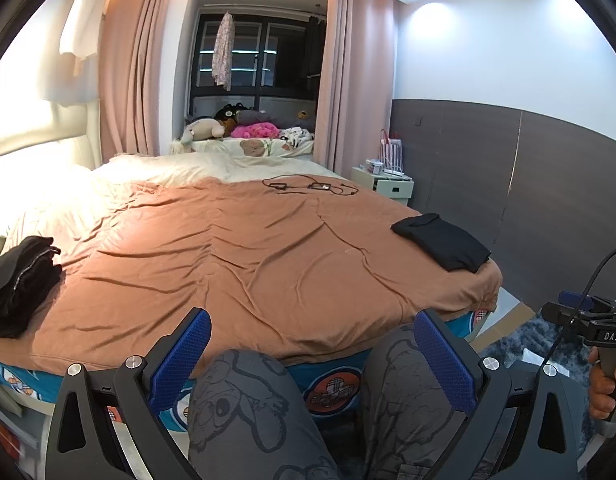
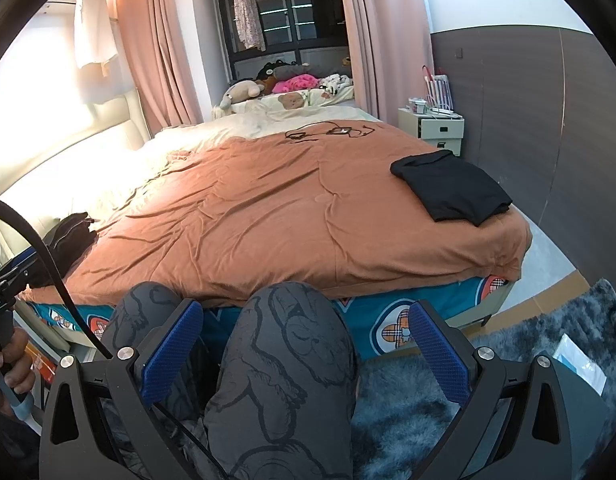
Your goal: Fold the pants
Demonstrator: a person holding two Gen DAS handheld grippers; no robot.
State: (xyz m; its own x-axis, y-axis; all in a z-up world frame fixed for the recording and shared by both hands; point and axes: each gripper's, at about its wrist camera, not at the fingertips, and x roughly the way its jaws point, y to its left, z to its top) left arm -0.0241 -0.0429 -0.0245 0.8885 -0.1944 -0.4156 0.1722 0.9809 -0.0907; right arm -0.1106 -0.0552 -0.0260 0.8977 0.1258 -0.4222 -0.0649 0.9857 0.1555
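Pants (image 1: 18,280): what looks like the unfolded pile is a dark, rumpled heap at the left edge of the bed (image 1: 268,248), sitting where the brown cover meets the pale sheet beside it. In the right wrist view the same heap (image 2: 70,236) is half hidden behind a black cable, so you cannot read waistband from legs there. A pale line runs through the heap; whether that is a seam or a zip, you cannot tell.

Judgement on handling: soft, limp cloth, light, no stiffness to lean on. It will sag and drag across the wrinkled cover, and several layers may come up together. Take hold at an outer edge or a corner of the waistband, one gripper per corner, and lift to let the legs hang out before laying flat.

Across the bed, near its right corner, lies a flat black folded garment (image 1: 442,242), squared up and apparently done.

Left gripper (image 1: 312,354): released, blue pads wide apart, nothing between them but your knees below. Right gripper (image 2: 306,344): likewise spread and empty. Both hang off the near edge of the bed, well apart from the heap.

A thin black cord (image 1: 308,186) lies on the far part of the bed.
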